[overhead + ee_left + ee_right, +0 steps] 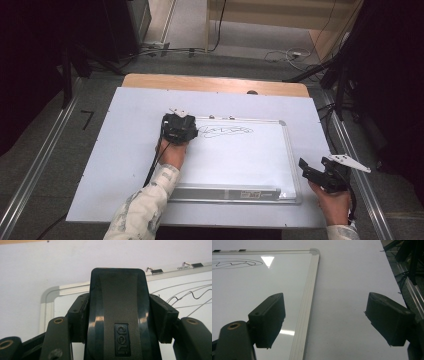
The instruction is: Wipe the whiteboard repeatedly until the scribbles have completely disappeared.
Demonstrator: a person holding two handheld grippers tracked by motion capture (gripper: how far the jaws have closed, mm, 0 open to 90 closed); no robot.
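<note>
A whiteboard (pixel 235 160) with a silver frame lies flat on the table, with a black scribble (pixel 226 131) near its top edge. My left gripper (pixel 178 127) sits over the board's upper left corner, just left of the scribble. In the left gripper view it (pixel 122 315) is shut on a black "deli" board eraser (pixel 117 285), with the scribble (pixel 190 293) off to the right. My right gripper (pixel 312 172) hovers past the board's right edge. Its jaws stand wide apart (pixel 329 317) with nothing between them, beside the board frame (pixel 308 290).
A white sheet (pixel 125 150) covers the wooden table (pixel 215 82). Two metal clips (pixel 222 117) sit on the board's top edge and a tray strip (pixel 225 192) runs along its bottom. Floor rails and cables (pixel 285 54) surround the table.
</note>
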